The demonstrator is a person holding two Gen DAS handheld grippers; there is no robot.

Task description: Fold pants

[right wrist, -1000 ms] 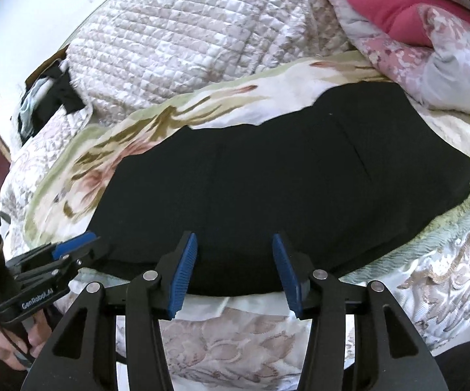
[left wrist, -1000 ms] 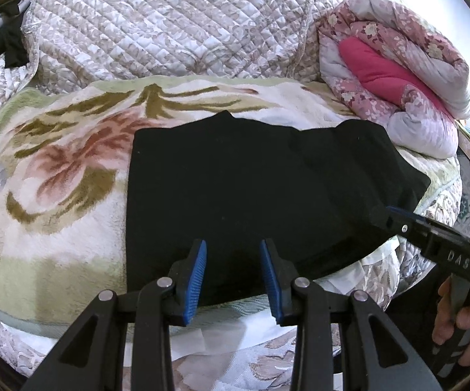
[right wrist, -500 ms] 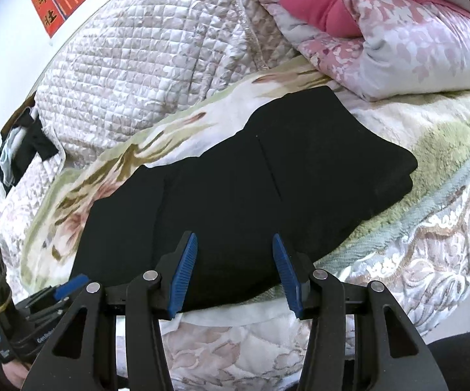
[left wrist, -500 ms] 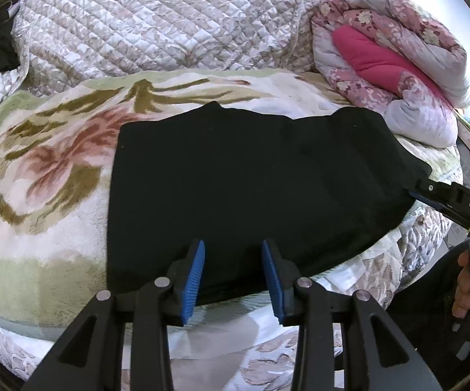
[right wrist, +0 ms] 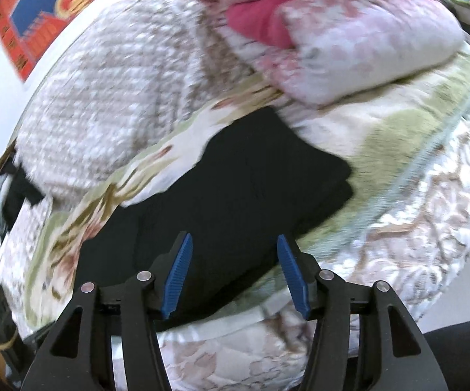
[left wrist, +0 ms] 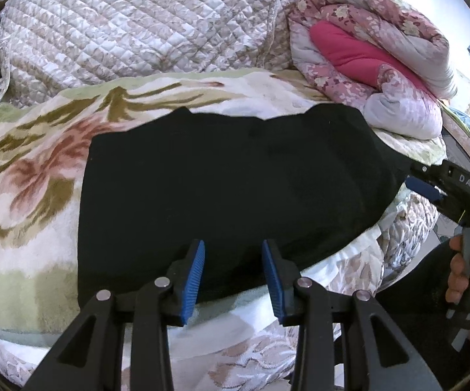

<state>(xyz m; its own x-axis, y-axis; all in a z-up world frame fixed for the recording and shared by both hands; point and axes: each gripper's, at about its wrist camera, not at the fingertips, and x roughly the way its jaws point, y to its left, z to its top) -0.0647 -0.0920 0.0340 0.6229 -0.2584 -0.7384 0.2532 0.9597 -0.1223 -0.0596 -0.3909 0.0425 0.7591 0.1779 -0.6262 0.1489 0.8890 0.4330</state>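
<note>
Now:
Pants (left wrist: 235, 179): black, flat on bed.
Left gripper (left wrist: 233, 277): fingers released, empty.
Right gripper (right wrist: 235, 273): fingers just widened, empty.
Risk: pinching one layer only, fold skews.

The pants (left wrist: 235, 182) are black and soft, and they lie flat on a fluffy blanket (left wrist: 29, 176) with big pink and green flowers on it. They are already folded into a wide, thick block with more than one layer, and you can see the layers stacked at the right end (right wrist: 342, 182). The far edge is a bit bumpy, and the near edge runs close to the edge of the bed.
</note>
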